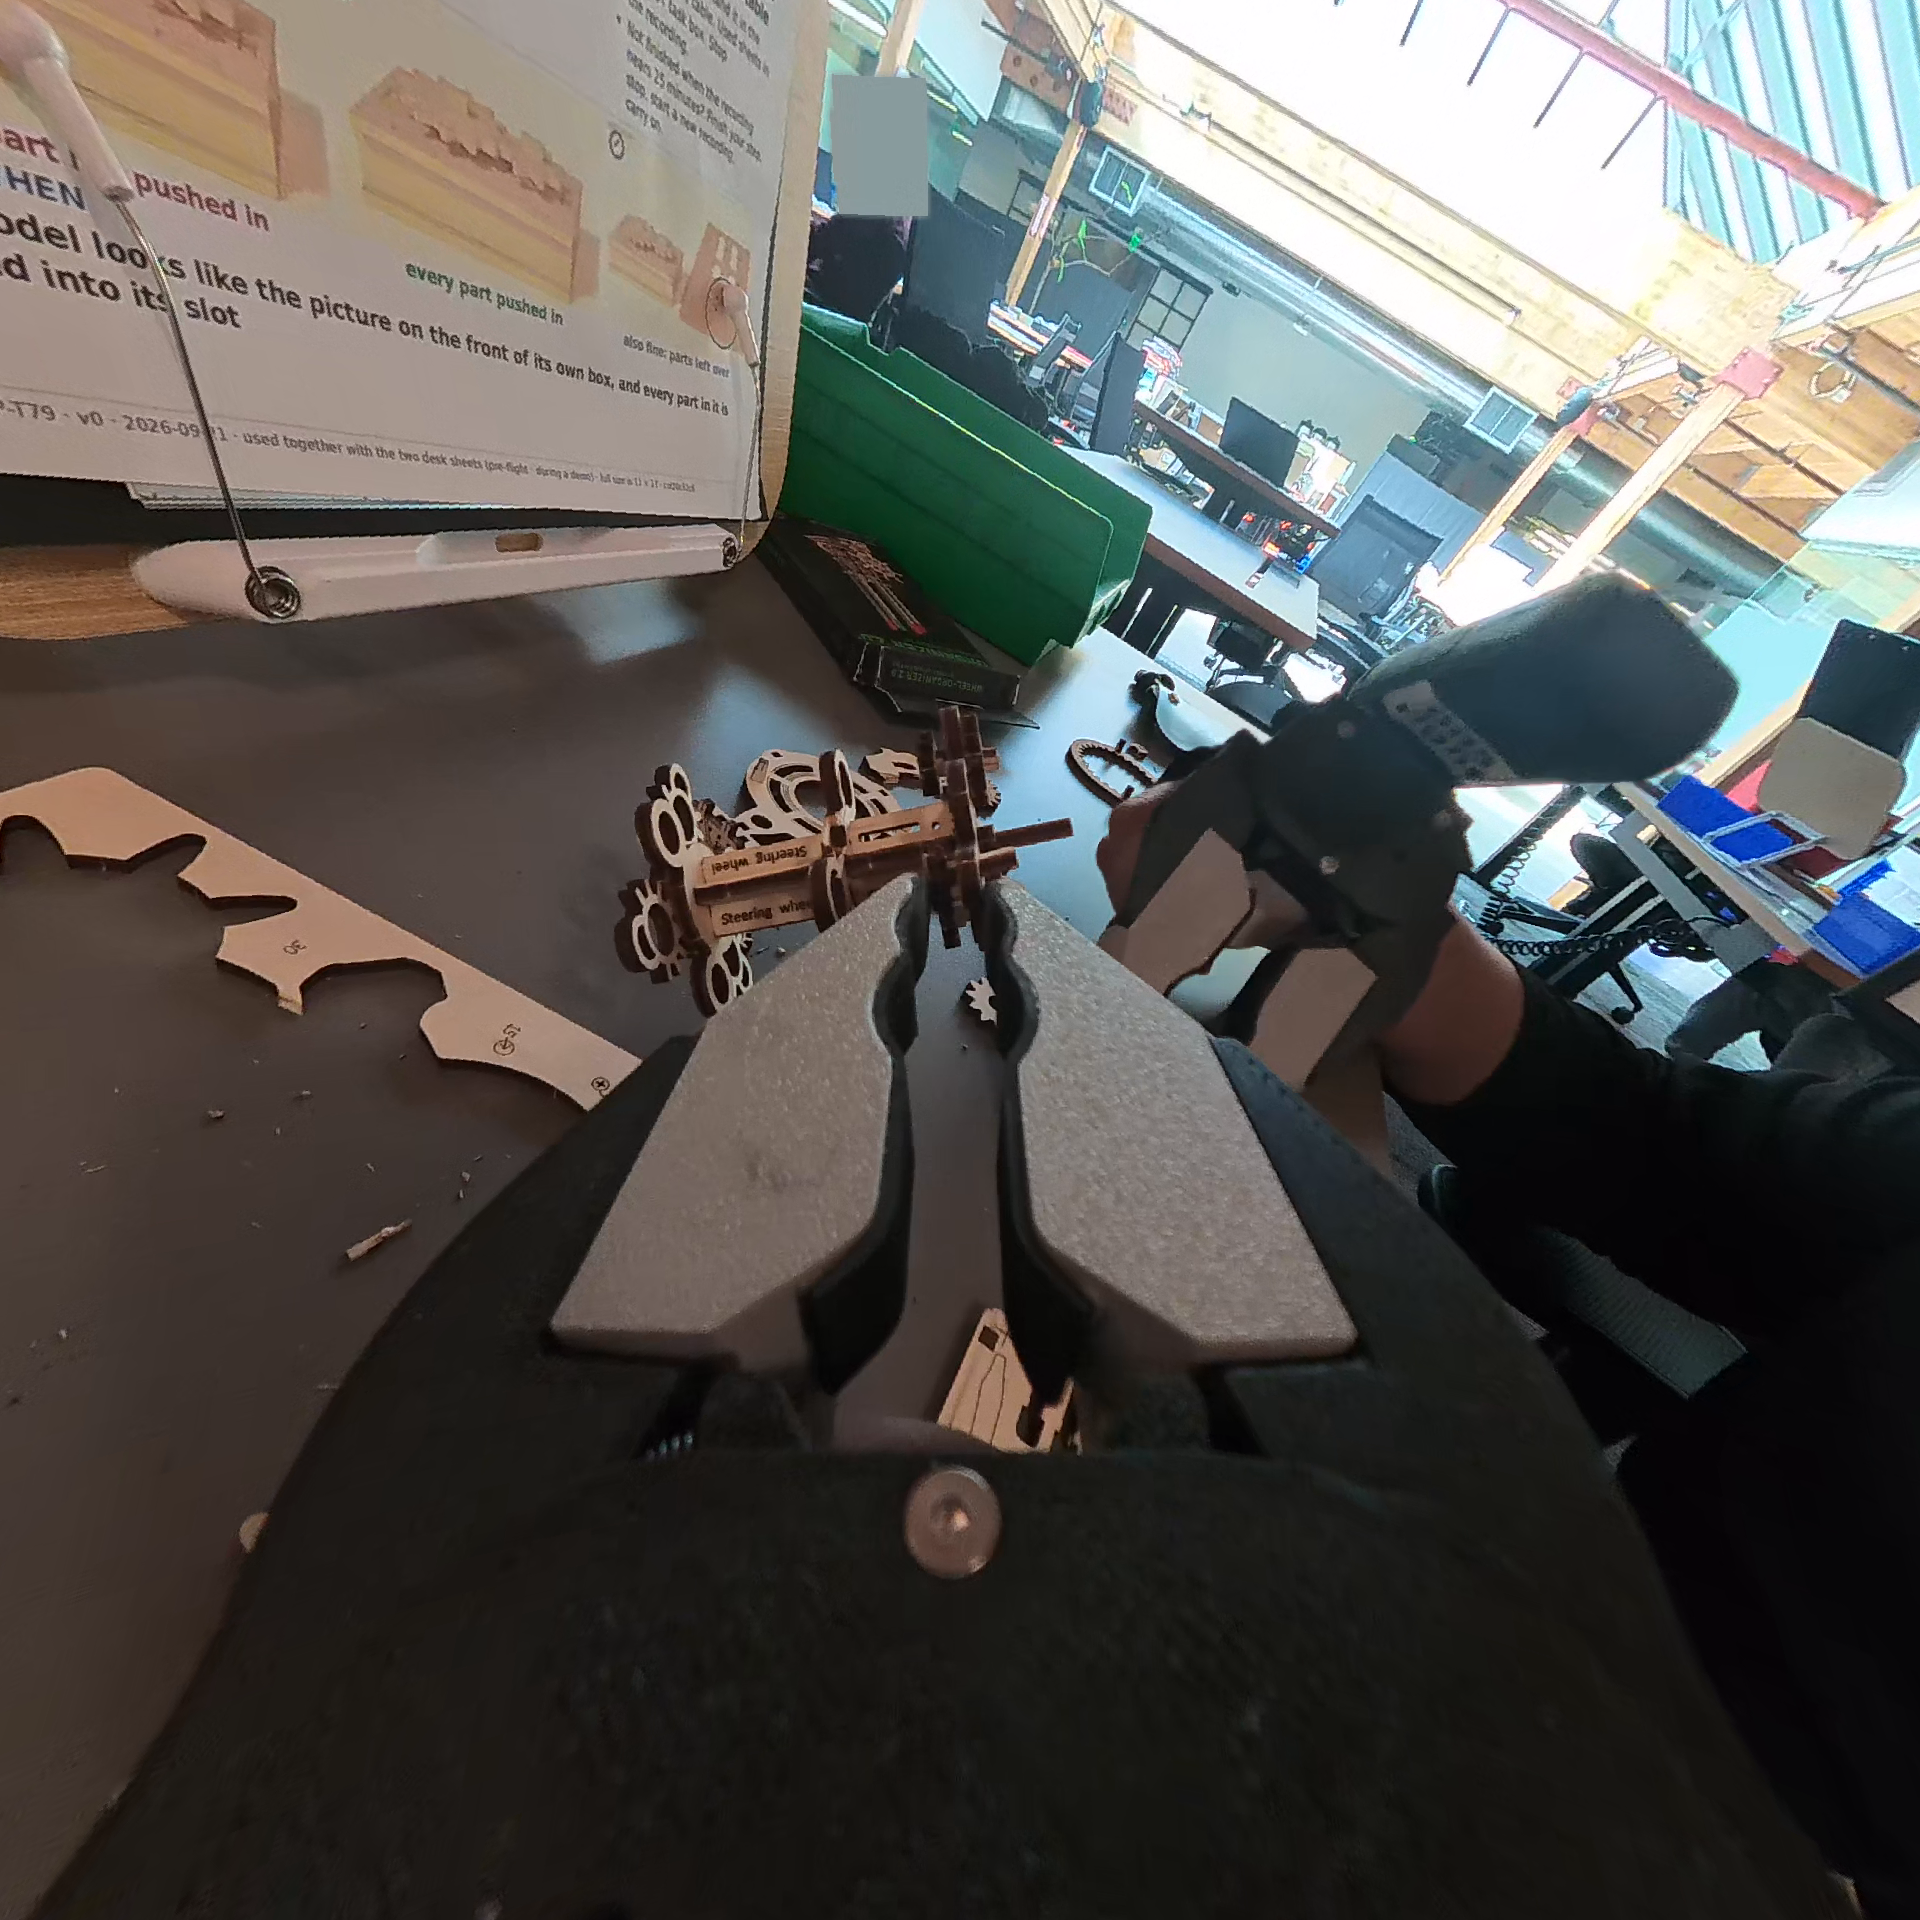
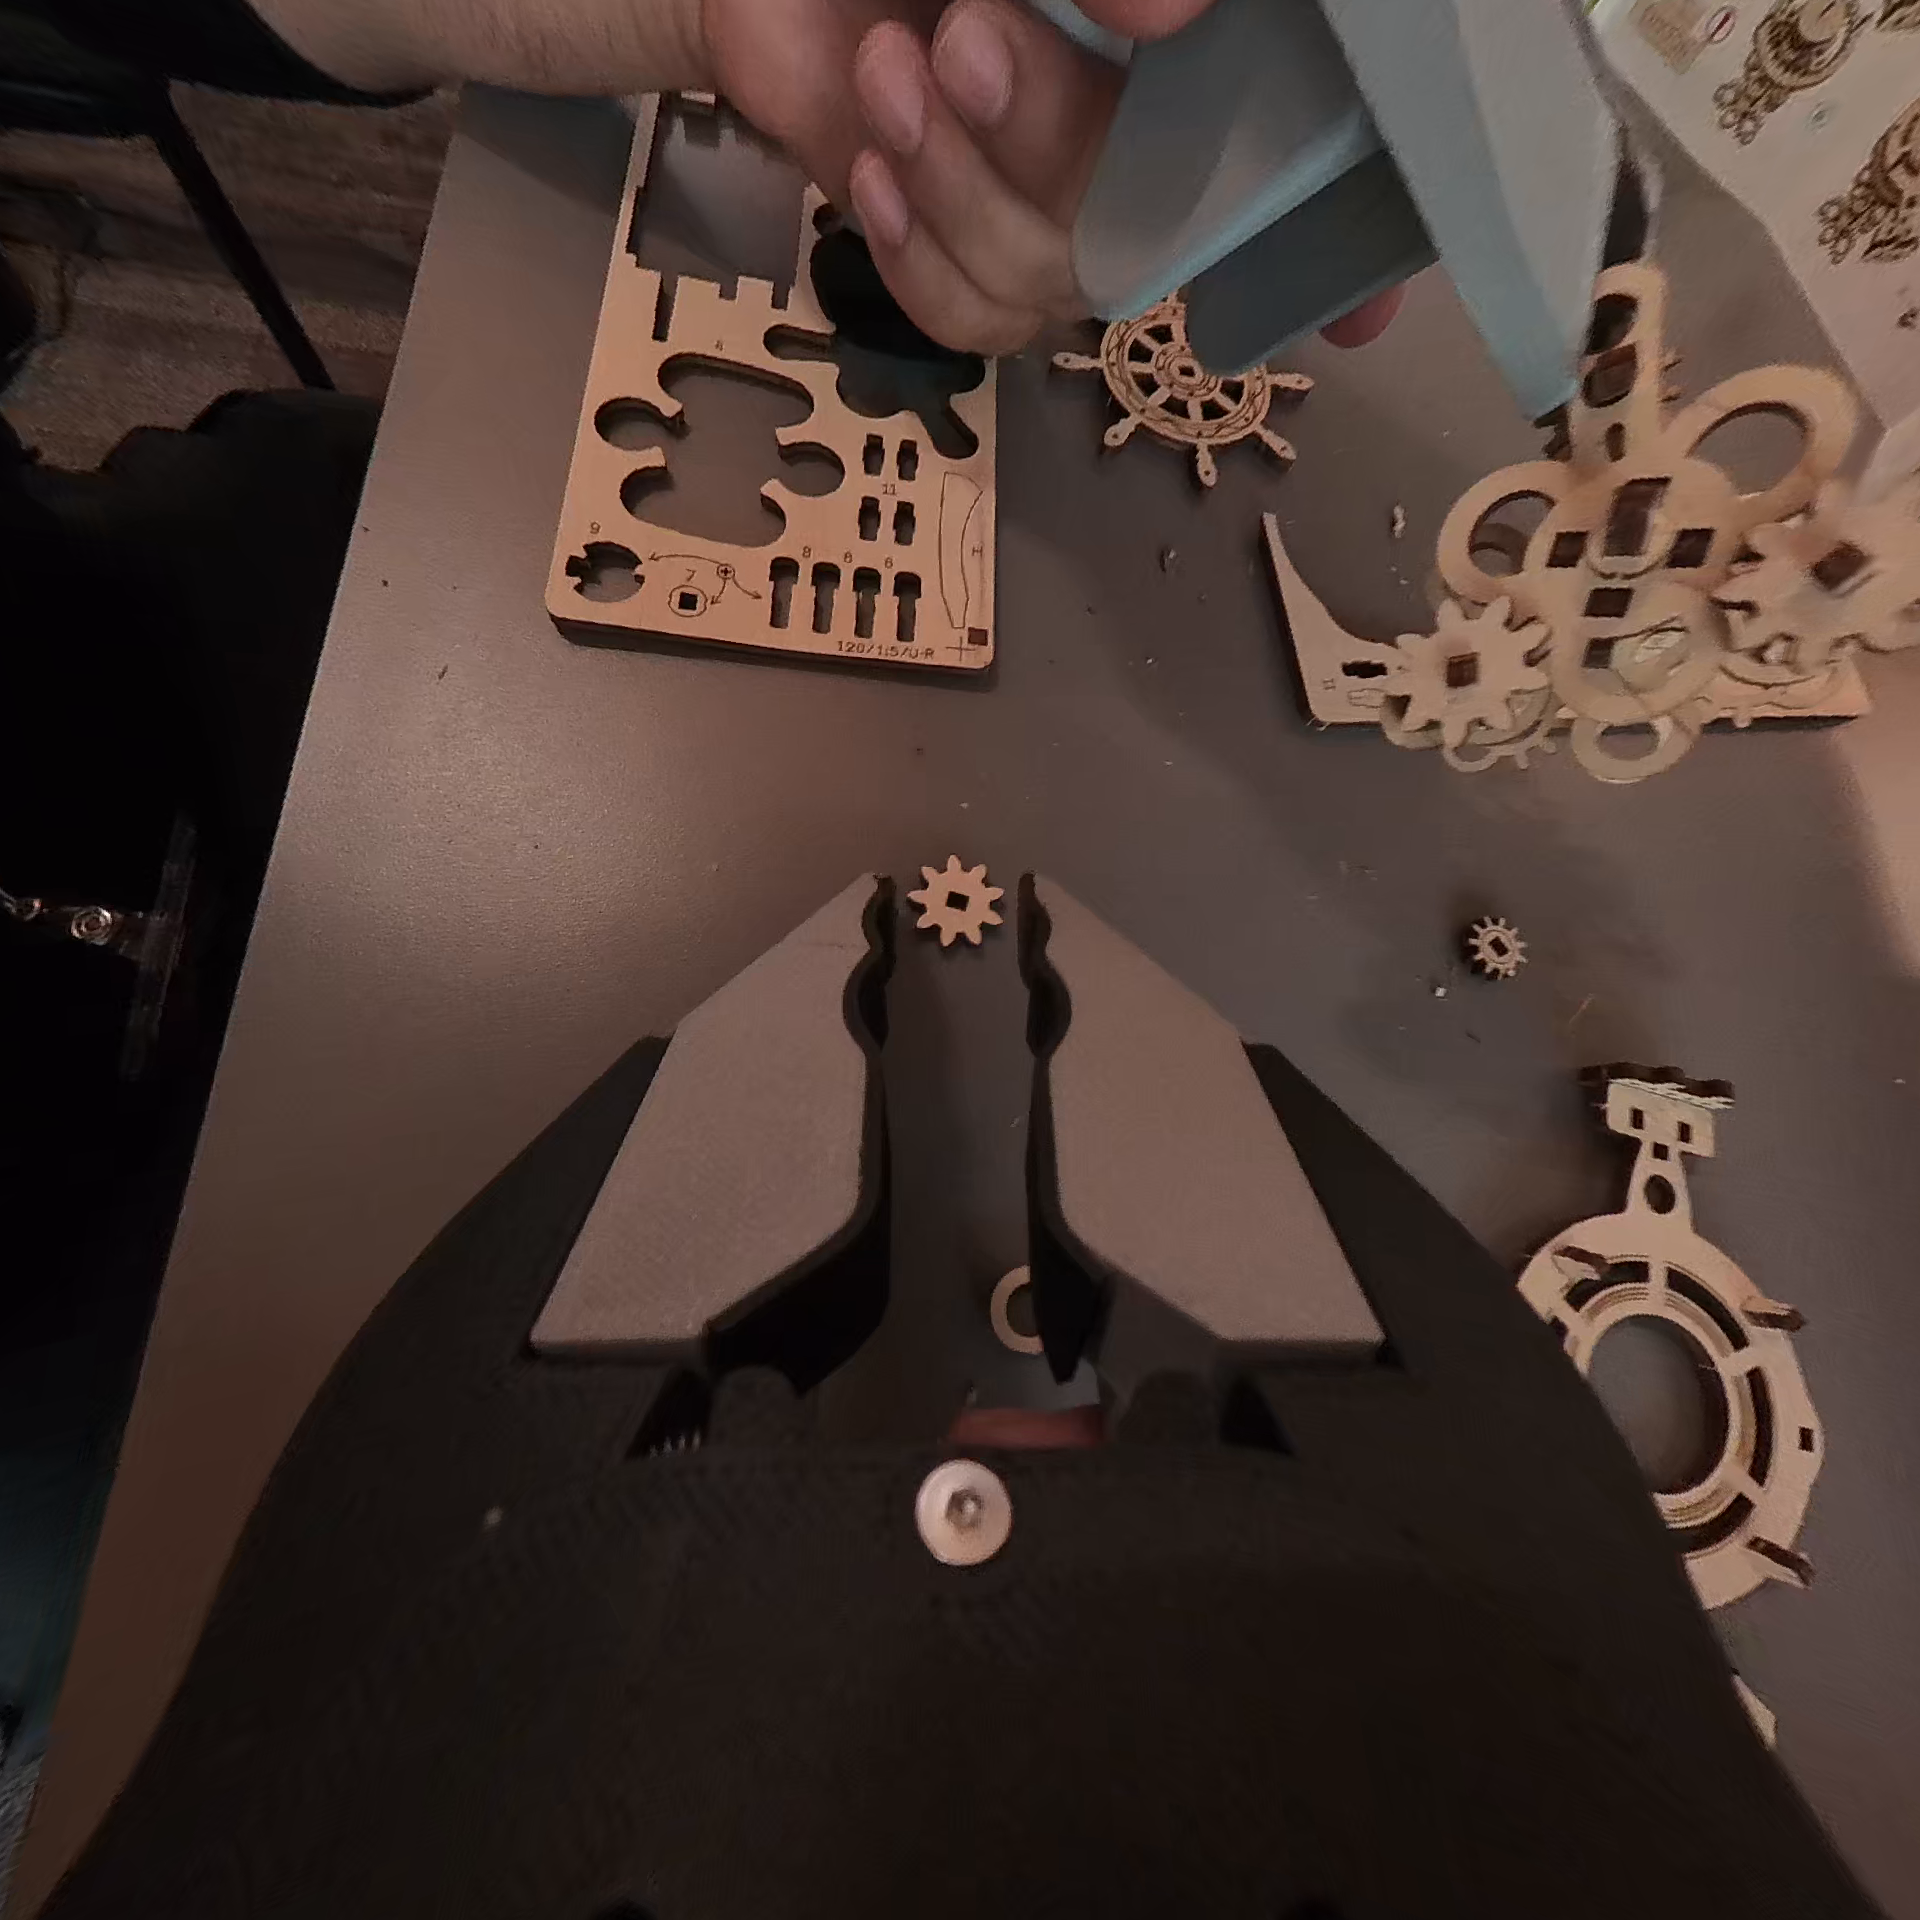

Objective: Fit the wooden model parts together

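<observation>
The left tongs (image 1: 951,914) are pinching the wooden model (image 1: 821,873), their tips closing on its cross-shaped end and holding it just above the dark tabletop (image 1: 416,727). The model is showing an axle with rings of round loops. The right tongs (image 2: 954,909) are pointing down at the tabletop, their tips standing slightly apart with a small pale gear (image 2: 956,912) lying flat between them; whether the tips are touching its teeth I cannot tell. A darker little gear (image 2: 1496,948) is lying well off to one side. A punched-out wooden sheet (image 2: 779,499), a ship's wheel piece (image 2: 1184,390) and a ring-shaped assembly (image 2: 1694,1382) are resting on the tabletop.
</observation>
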A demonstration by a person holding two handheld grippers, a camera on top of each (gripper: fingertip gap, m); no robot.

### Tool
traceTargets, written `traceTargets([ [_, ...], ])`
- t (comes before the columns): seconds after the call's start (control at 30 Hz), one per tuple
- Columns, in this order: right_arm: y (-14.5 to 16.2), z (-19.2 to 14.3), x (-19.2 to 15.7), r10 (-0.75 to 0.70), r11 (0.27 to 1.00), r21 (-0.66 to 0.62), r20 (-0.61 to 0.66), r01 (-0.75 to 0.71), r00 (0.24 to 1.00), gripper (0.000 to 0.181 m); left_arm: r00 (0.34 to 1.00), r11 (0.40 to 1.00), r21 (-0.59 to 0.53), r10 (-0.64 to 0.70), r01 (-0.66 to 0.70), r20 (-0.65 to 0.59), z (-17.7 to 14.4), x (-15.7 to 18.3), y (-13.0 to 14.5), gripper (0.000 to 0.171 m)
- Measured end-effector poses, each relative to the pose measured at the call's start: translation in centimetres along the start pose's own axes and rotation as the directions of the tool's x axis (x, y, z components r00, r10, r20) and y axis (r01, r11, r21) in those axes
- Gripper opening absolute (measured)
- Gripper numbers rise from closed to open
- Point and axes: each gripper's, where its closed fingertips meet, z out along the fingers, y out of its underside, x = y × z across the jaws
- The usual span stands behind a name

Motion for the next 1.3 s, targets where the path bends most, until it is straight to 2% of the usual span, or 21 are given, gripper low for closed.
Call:
traceTargets([
  [0.5, 0.22, 0.45, -0.06, -0.029, 0.999, -0.028, -0.016, 0.028, 0.999, 0.011, 1.0, 1.0, -0.001, 0.002, -0.002, -0.003, 0.01, 0.08, 0.03, 0.008],
  [0.7, 0.31, 0.32, 0.06, 0.01, 1.0, -0.024, -0.003, -0.01, 1.0, 0.012, 1.0, 1.0, -0.001, 0.001, -0.001, -0.002, 0.0, 0.07, 0.02, 0.007],
  [0.97, 0.51, 0.1, 0.36, 0.032, 0.999, -0.022, -0.002, -0.032, 0.999, 0.027, 1.0, 1.0, -0.002, 0.001, -0.001, -0.003, 0.01, 0.09, 0.04, 0.007],
  [1.3, 0.85, -0.24, -0.42, 0.111, 0.994, -0.029, 0.091, -0.109, 0.99, 0.021, 1.0, 1.0, -0.001, -0.004, 0.004, -0.004, 0.0, 0.05, 0.02, 0.007],
])
